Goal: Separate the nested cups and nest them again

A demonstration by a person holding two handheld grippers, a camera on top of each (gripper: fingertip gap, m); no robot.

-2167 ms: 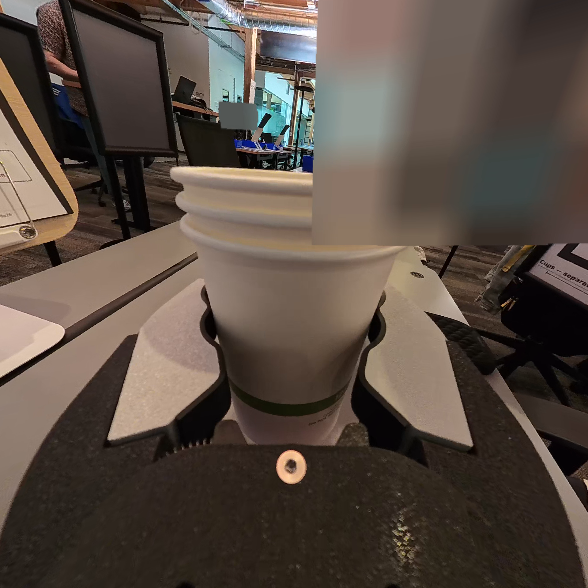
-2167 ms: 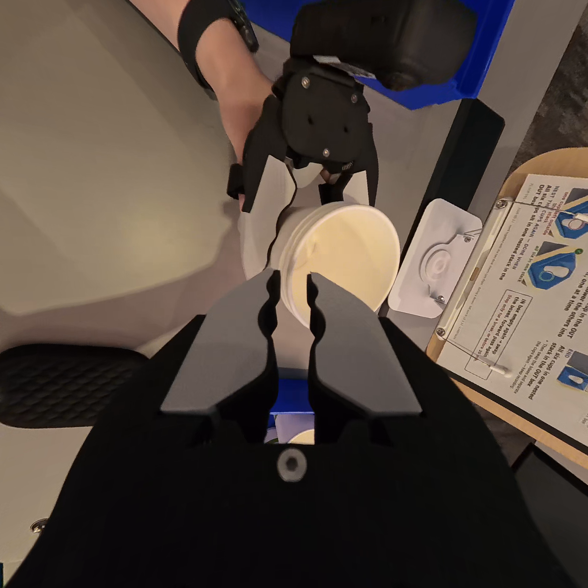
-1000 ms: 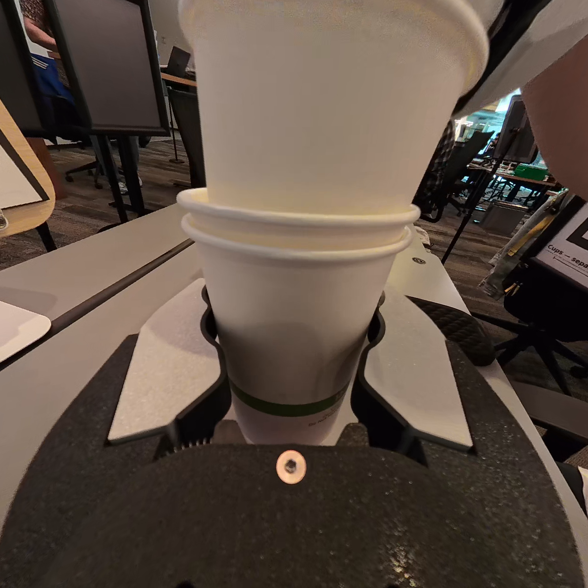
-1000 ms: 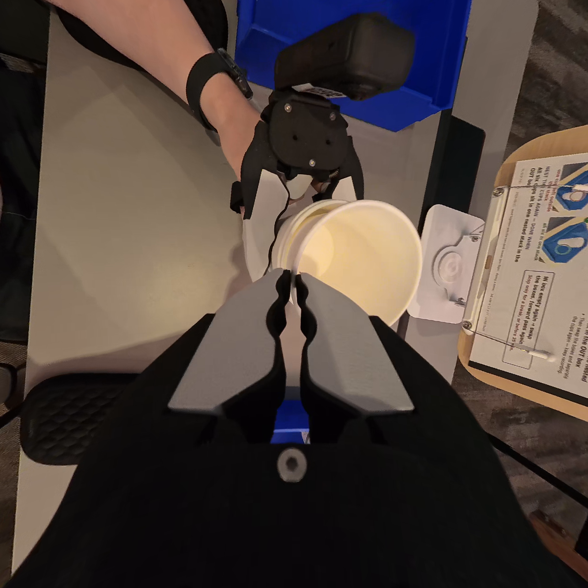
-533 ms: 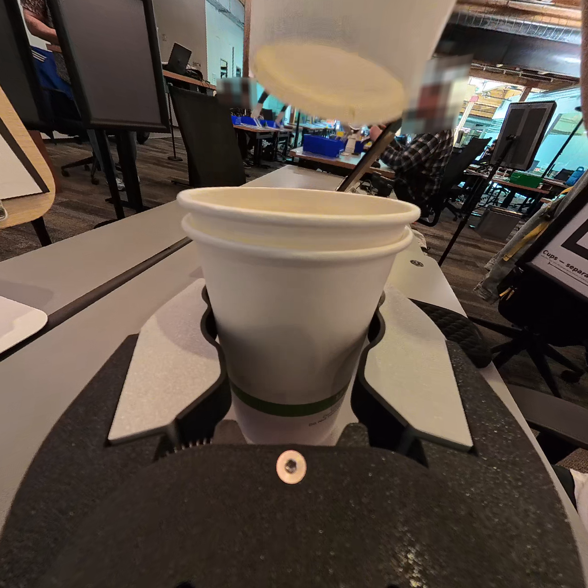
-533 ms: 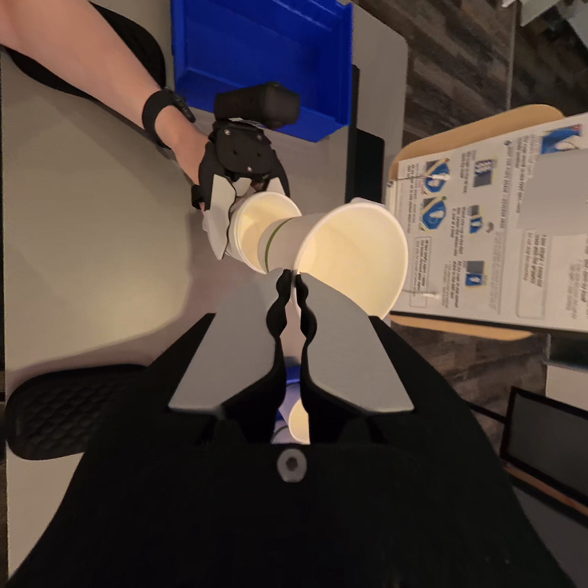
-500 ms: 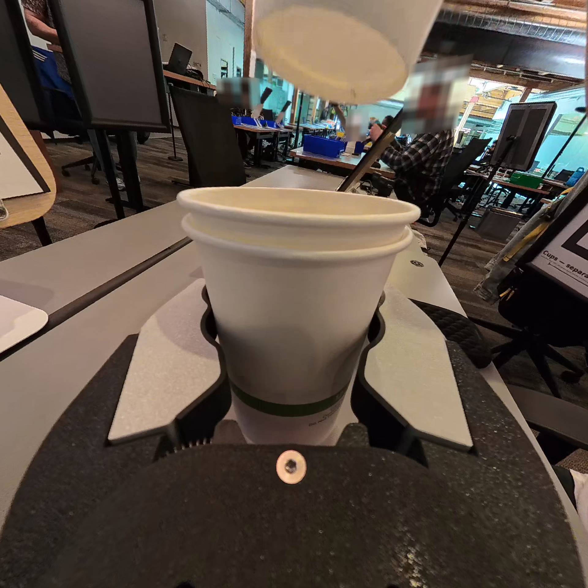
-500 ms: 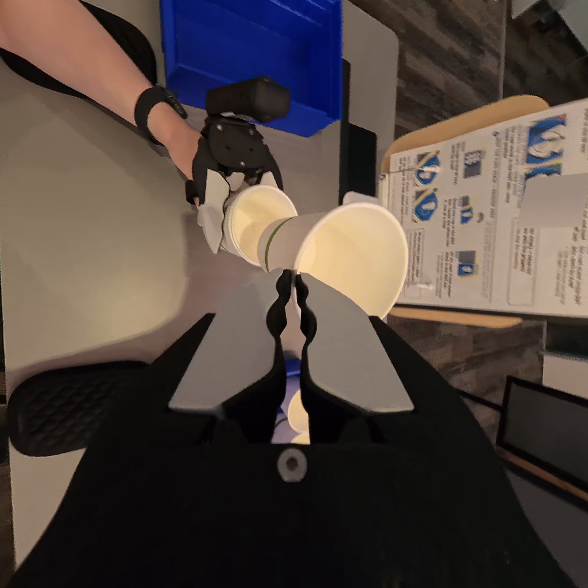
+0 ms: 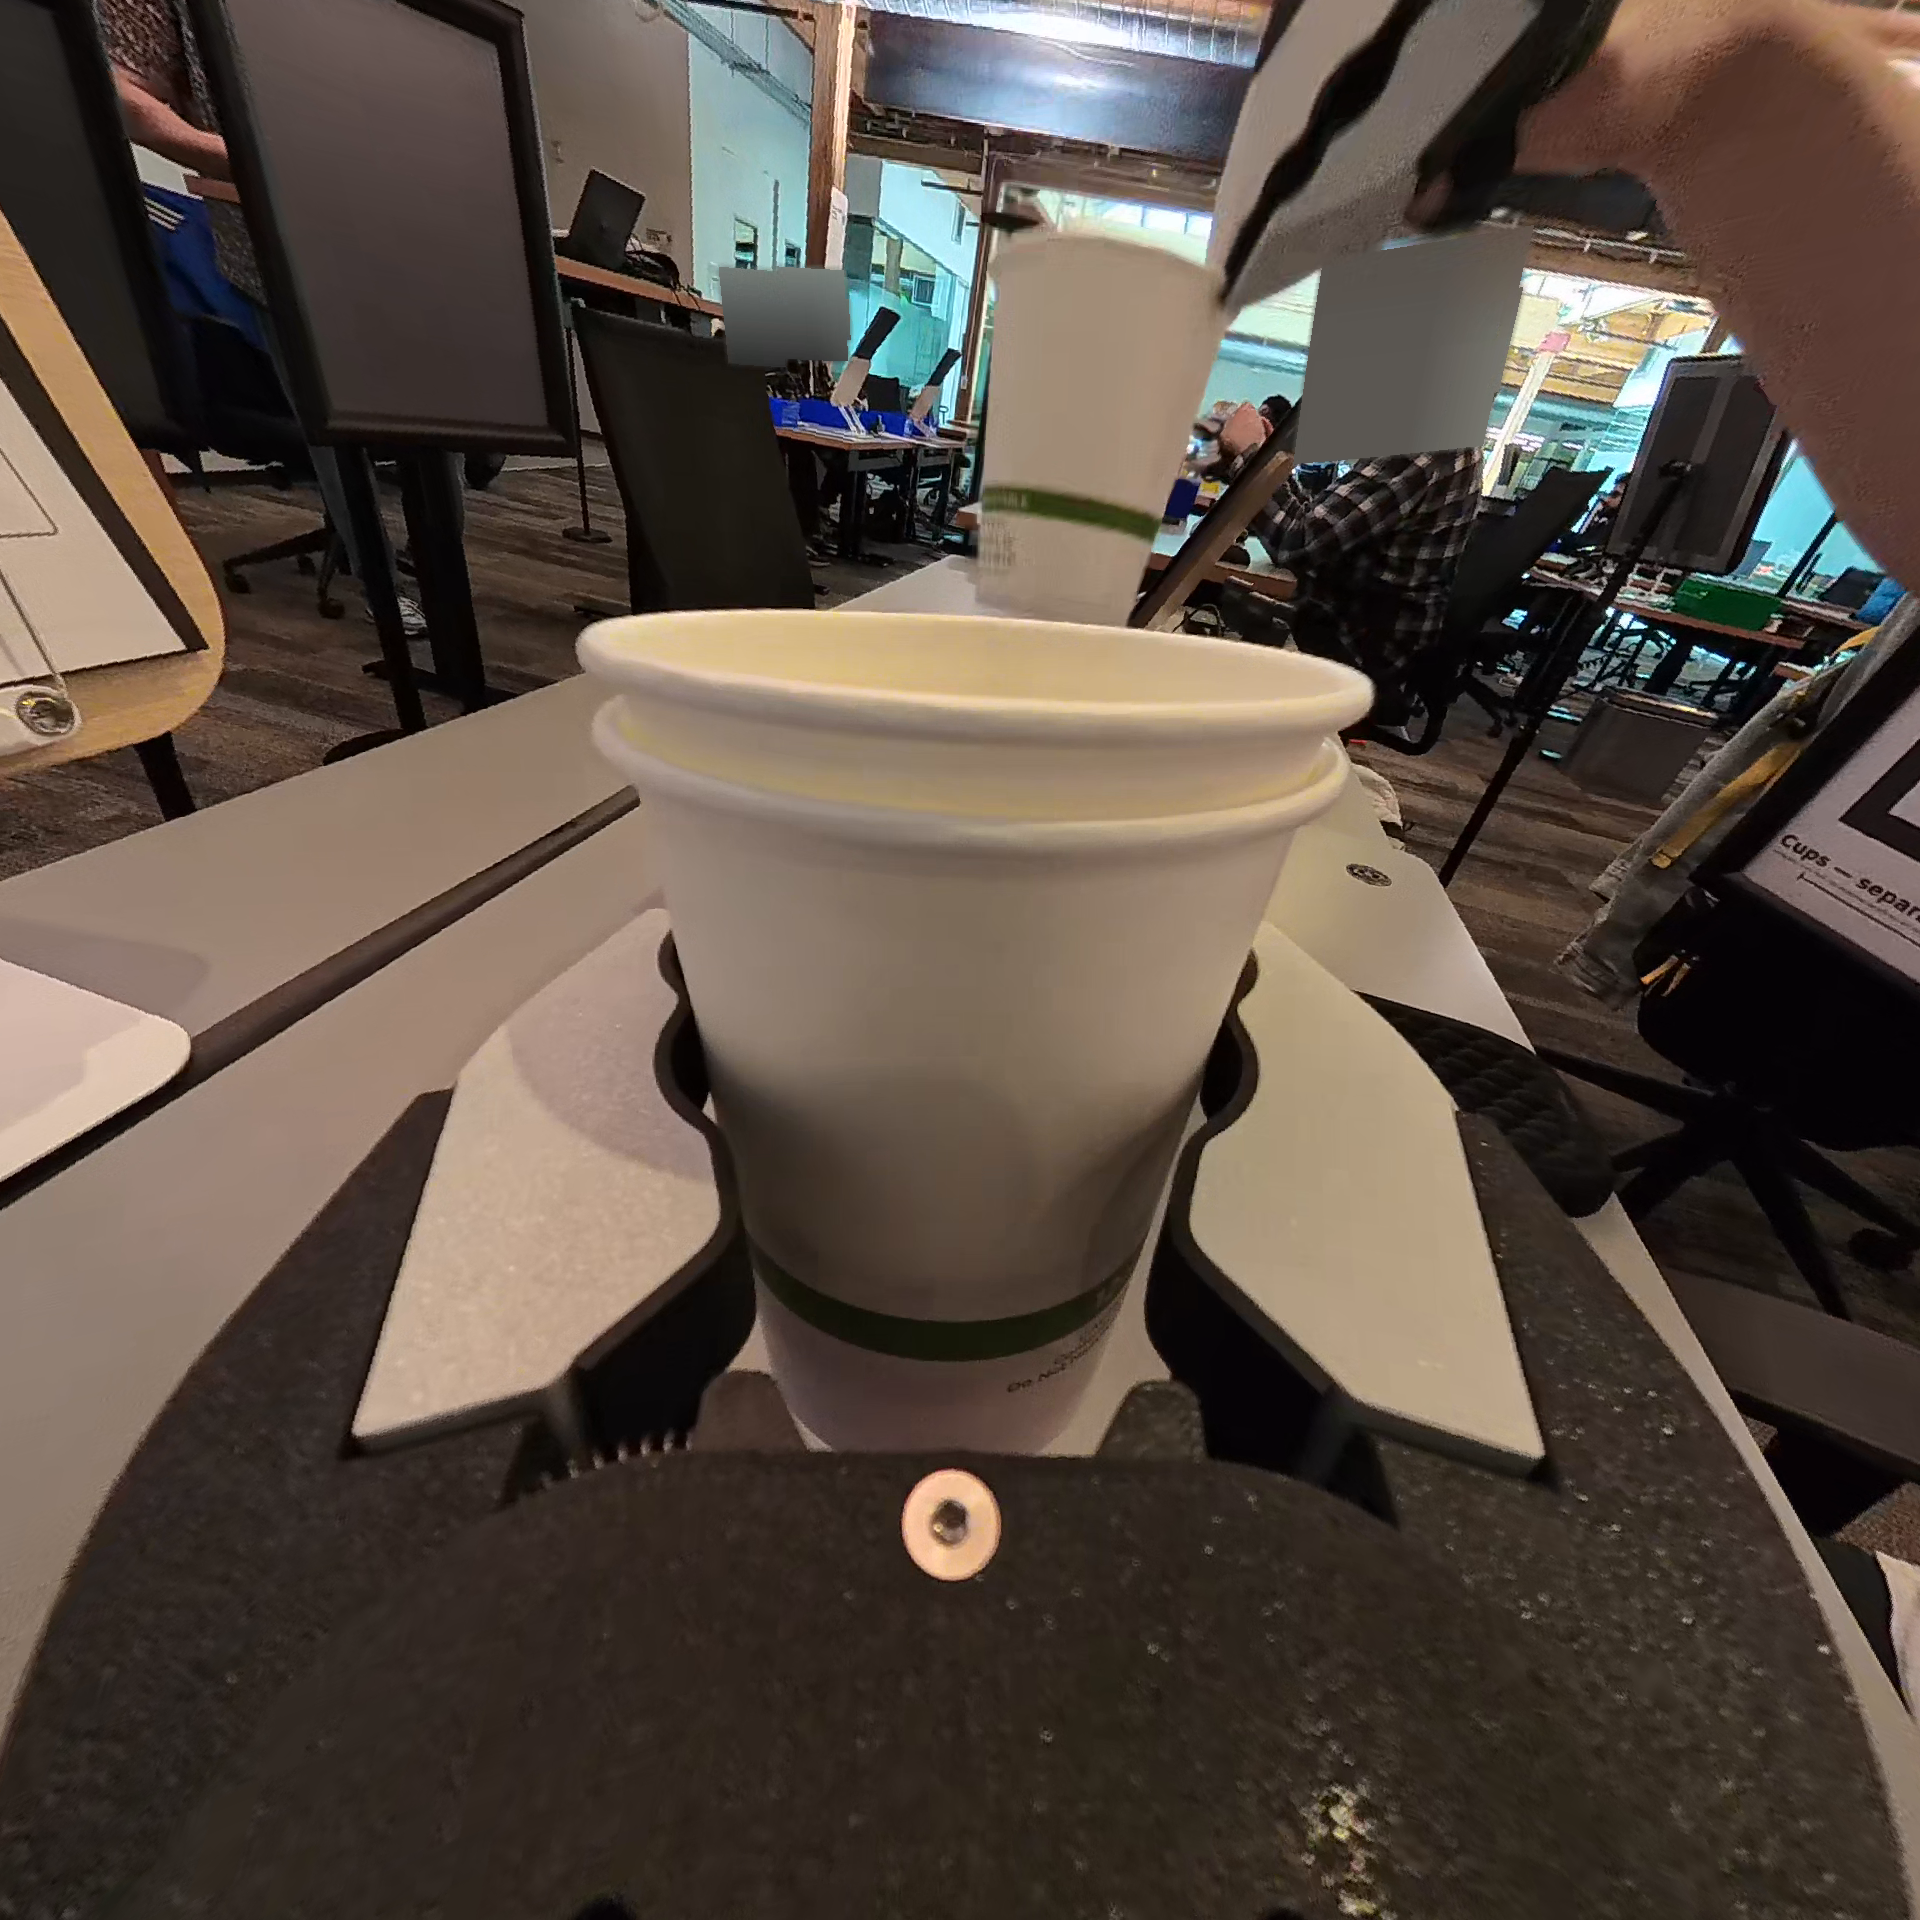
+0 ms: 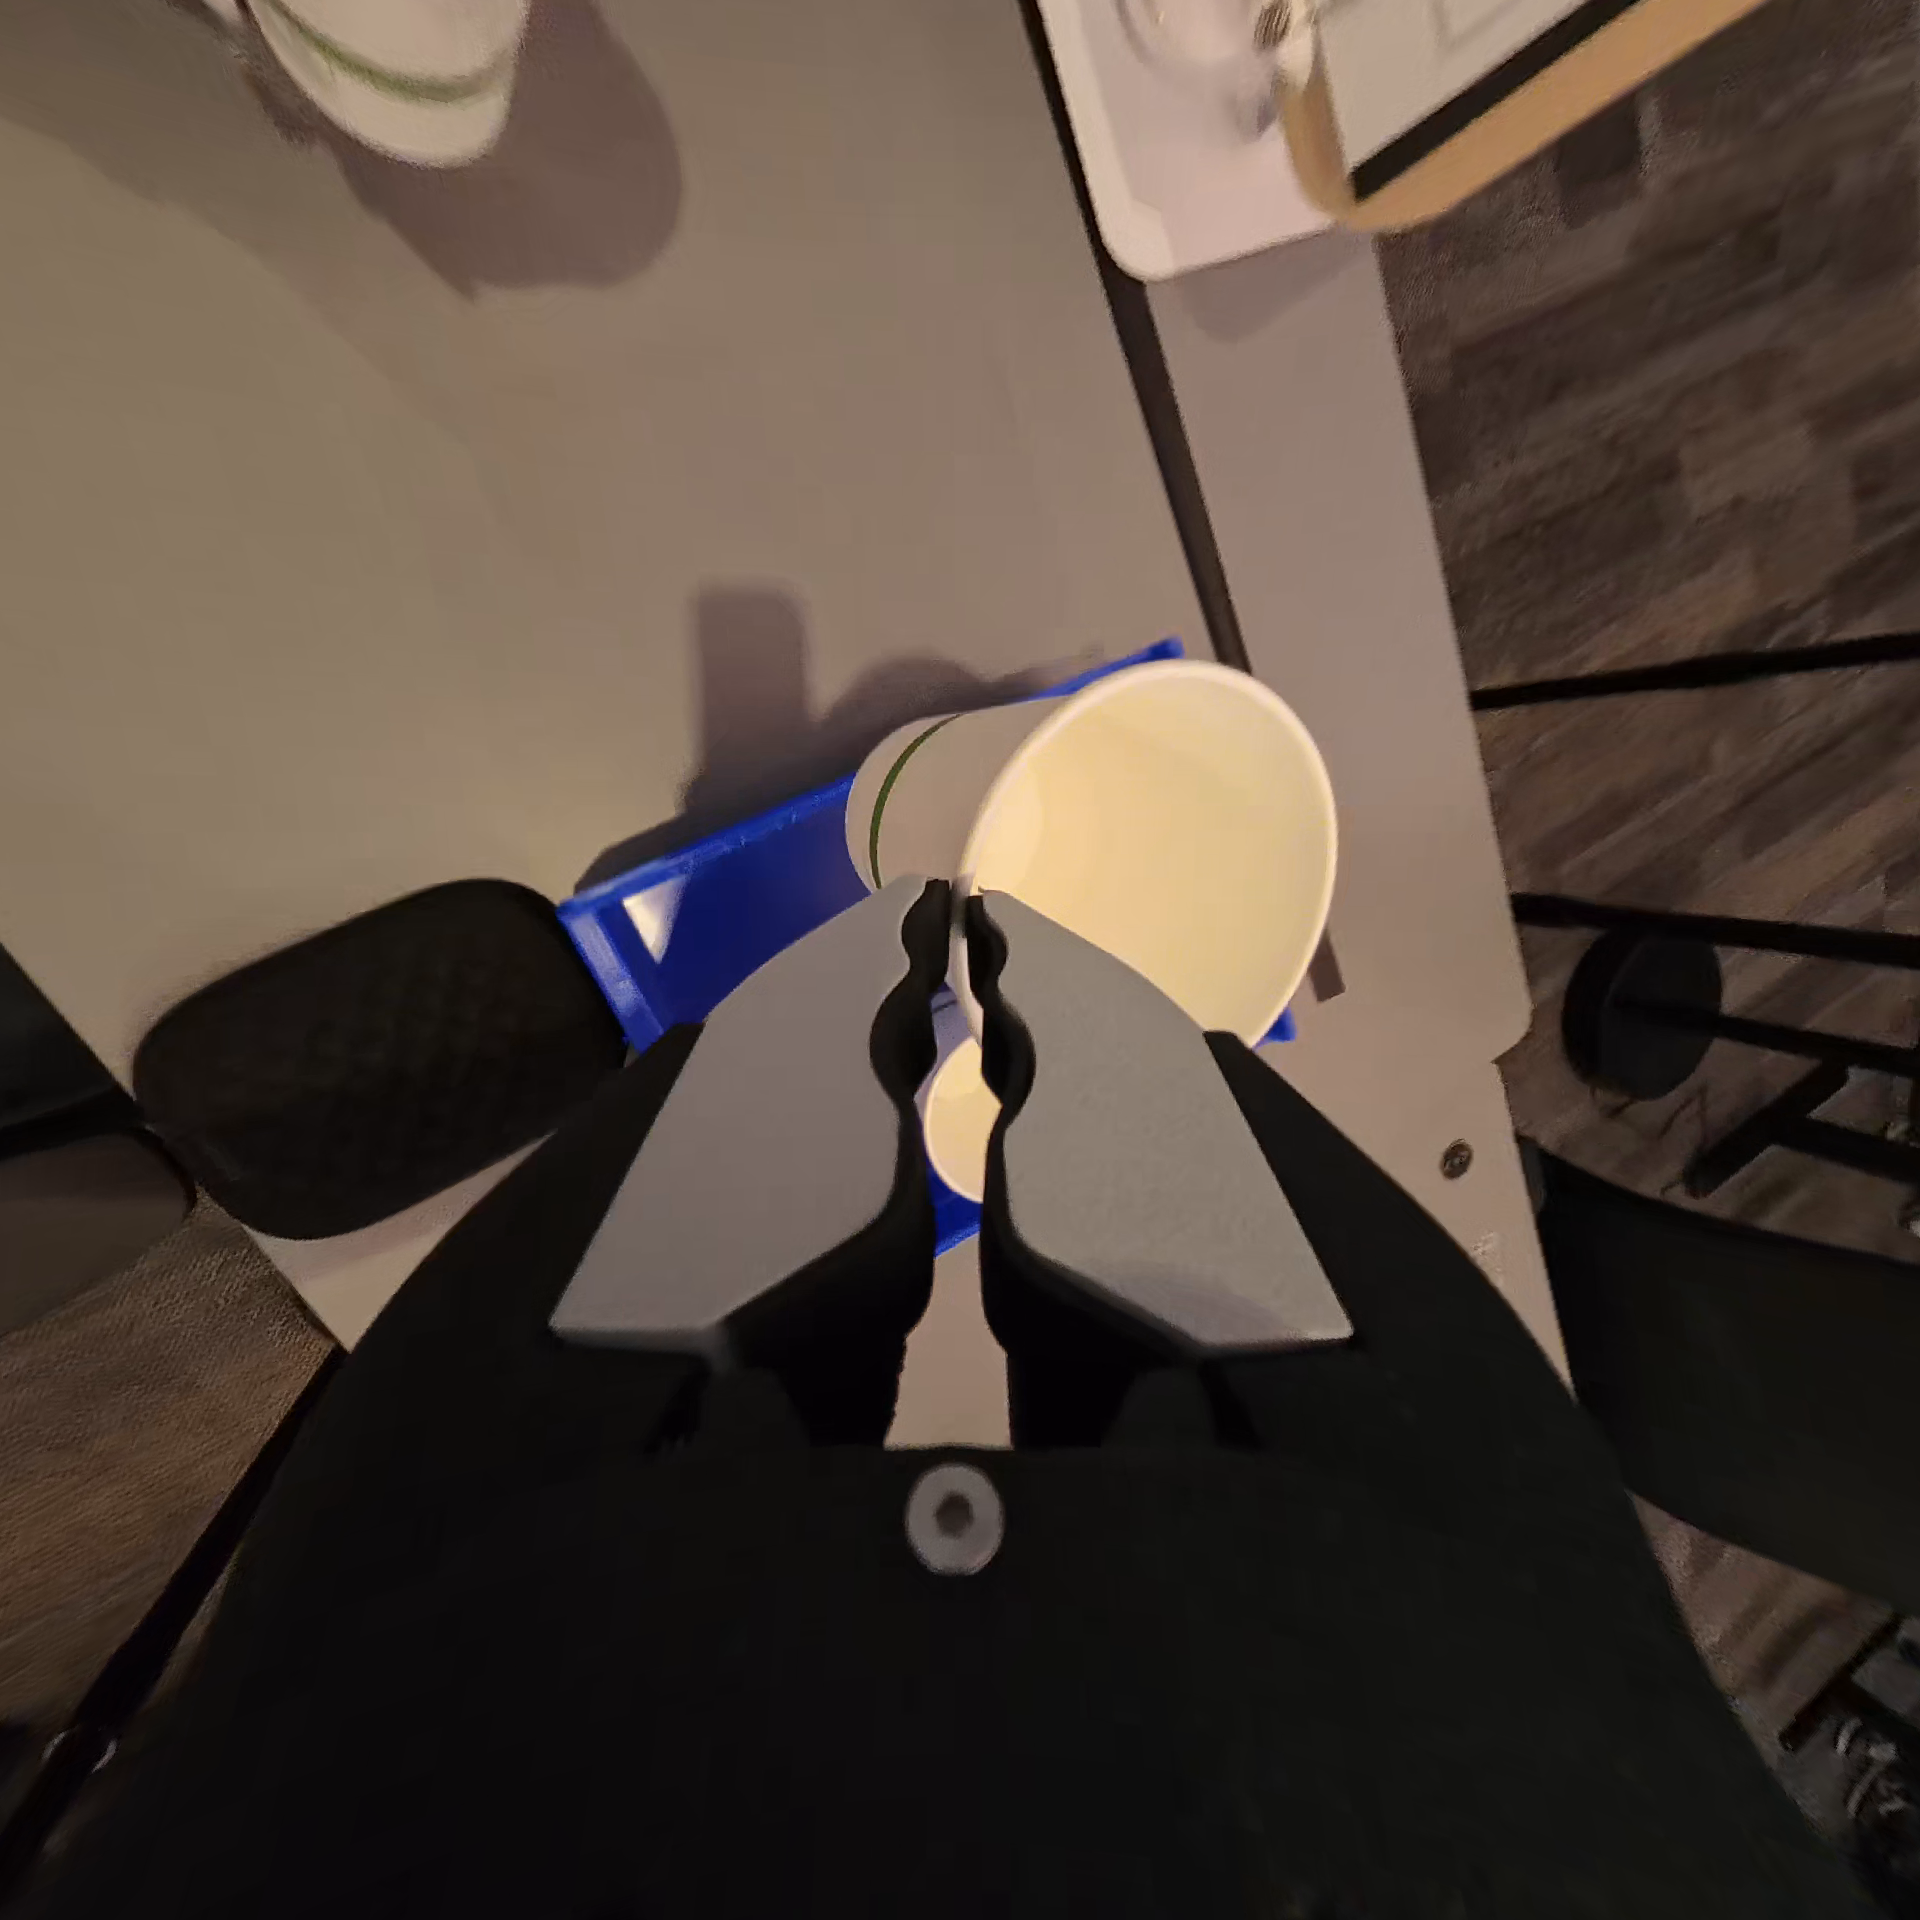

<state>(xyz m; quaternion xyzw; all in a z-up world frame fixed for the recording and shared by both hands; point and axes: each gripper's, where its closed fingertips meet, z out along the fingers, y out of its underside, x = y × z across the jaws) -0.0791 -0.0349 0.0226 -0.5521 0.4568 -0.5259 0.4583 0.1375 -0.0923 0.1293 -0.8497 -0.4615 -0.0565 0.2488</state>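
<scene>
My left gripper [image 9: 956, 945] is shut on a nested stack of two white paper cups [image 9: 966, 1039] with a green band, held upright over the grey table. My right gripper [image 10: 951, 899] is shut on the rim of a single white cup [image 10: 1143, 831], which hangs over a blue bin [image 10: 727, 914]. Another cup [image 10: 961, 1122] lies inside the bin, partly hidden by my fingers. In the left wrist view the single cup [image 9: 1091, 416] hangs beyond the stack, gripped at its rim by the right gripper [image 9: 1351, 135]. The stack shows blurred at the top left of the right wrist view [image 10: 395, 62].
The grey table [image 10: 416, 520] has a black seam along its right part. A white pad [image 10: 1195, 156] and a wooden board with an instruction sheet [image 10: 1507, 104] lie at the far edge. A black chair armrest [image 10: 364, 1039] sits beside the bin. Easels and chairs stand beyond.
The right gripper closed on the top cup's rim, pulled it up off the stack and carried it away over the blue bin. The stack in the left gripper went from three cups to two.
</scene>
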